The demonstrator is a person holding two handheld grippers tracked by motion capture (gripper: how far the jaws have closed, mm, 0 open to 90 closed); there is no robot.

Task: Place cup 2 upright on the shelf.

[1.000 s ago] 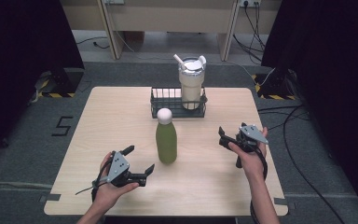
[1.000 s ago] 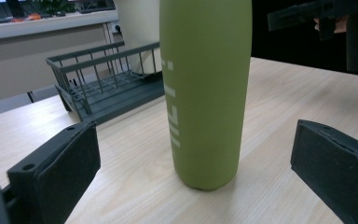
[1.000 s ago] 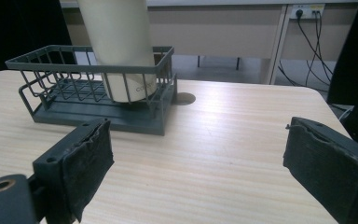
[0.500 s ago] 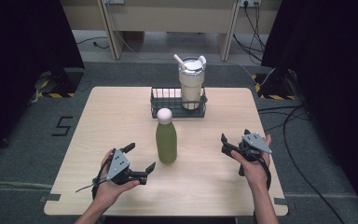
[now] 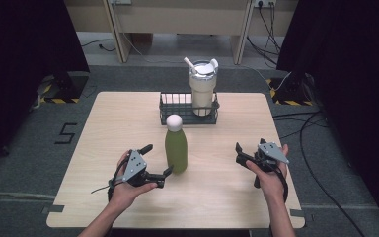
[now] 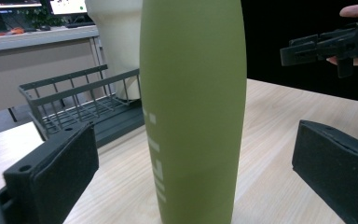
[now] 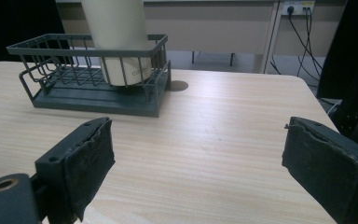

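Between your left gripper's (image 5: 157,161) spread jaws stands the tall olive-green metal bottle (image 5: 176,150), upright at mid-table with its long axis vertical, untouched. Your right gripper (image 5: 246,155), jaws also spread and empty, sits well apart.

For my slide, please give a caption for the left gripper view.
Open left gripper straddles the upright green bottle, jaws not touching it.

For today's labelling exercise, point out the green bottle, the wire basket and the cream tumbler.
green bottle (image 5: 176,150), high view, middle of its body
wire basket (image 5: 173,105), high view, its left wire wall
cream tumbler (image 5: 202,94), high view, its side
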